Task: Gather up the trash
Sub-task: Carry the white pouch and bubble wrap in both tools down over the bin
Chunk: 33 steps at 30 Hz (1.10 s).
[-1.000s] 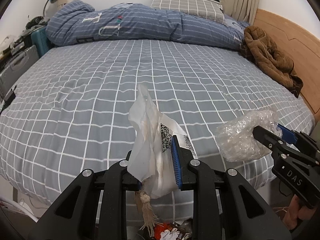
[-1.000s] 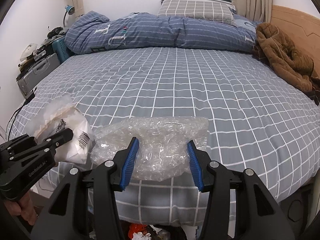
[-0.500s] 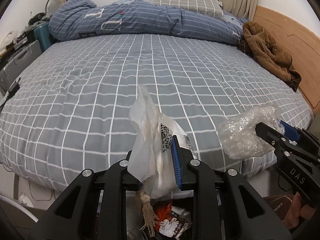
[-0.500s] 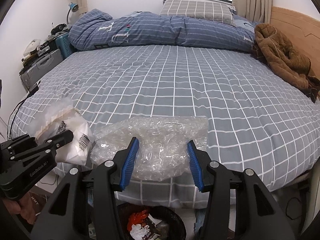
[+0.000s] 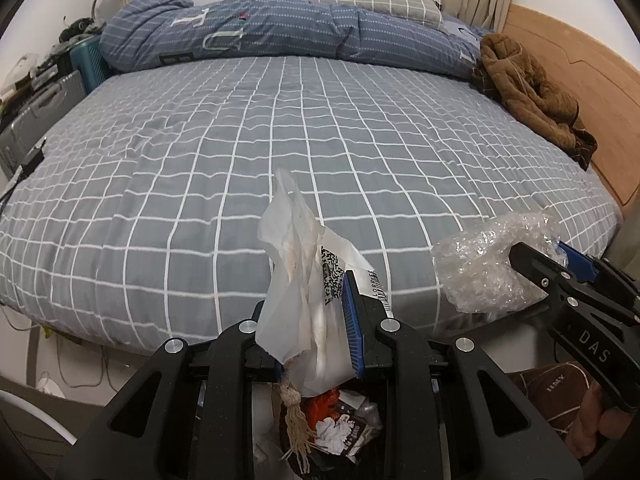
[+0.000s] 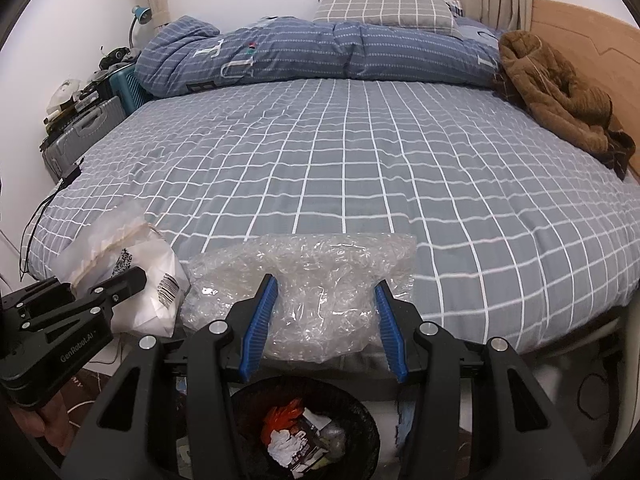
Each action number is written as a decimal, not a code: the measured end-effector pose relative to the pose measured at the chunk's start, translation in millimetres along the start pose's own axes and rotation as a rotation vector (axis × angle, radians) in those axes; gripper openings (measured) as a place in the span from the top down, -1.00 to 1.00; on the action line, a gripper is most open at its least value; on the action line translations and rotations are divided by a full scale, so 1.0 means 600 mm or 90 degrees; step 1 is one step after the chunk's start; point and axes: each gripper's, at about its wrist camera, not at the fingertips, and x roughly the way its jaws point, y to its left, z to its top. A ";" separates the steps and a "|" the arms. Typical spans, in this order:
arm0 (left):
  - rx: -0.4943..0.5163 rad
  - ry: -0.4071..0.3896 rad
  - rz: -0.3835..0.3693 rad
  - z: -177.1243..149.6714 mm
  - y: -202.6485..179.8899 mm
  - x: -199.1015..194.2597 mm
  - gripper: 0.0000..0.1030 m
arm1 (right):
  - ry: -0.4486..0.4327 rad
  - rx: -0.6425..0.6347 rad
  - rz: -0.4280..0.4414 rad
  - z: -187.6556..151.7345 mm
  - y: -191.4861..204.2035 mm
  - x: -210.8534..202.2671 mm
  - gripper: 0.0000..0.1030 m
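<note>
My left gripper (image 5: 310, 316) is shut on a white plastic bag (image 5: 306, 280) with a barcode label and a frayed cord, held above a black trash bin (image 5: 340, 432). The bag also shows at the left of the right wrist view (image 6: 136, 276). My right gripper (image 6: 324, 324) is shut on a wad of clear bubble wrap (image 6: 316, 284) and holds it just above the bin (image 6: 304, 428), which holds orange and white trash. The bubble wrap also shows at the right of the left wrist view (image 5: 484, 272).
A bed with a grey checked sheet (image 6: 360, 160) fills the view ahead. A blue duvet (image 6: 320, 52) and pillow lie at its far end, a brown jacket (image 6: 560, 96) at the right by the wooden headboard. Suitcases (image 6: 80, 136) stand left.
Both grippers have drawn back from the bed and lowered with their loads. The trash bin has come more fully into view beneath them.
</note>
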 end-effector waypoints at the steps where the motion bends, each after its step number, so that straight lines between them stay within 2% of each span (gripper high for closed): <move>1: 0.000 0.000 0.000 -0.004 -0.001 -0.003 0.56 | 0.002 0.003 0.001 -0.005 -0.001 -0.003 0.10; 22: -0.012 0.034 0.006 -0.085 -0.003 -0.032 0.56 | 0.055 -0.011 -0.004 -0.097 0.015 -0.034 0.09; 33: -0.023 0.081 -0.004 -0.141 -0.002 -0.033 0.57 | 0.098 0.001 -0.011 -0.146 0.004 -0.039 0.09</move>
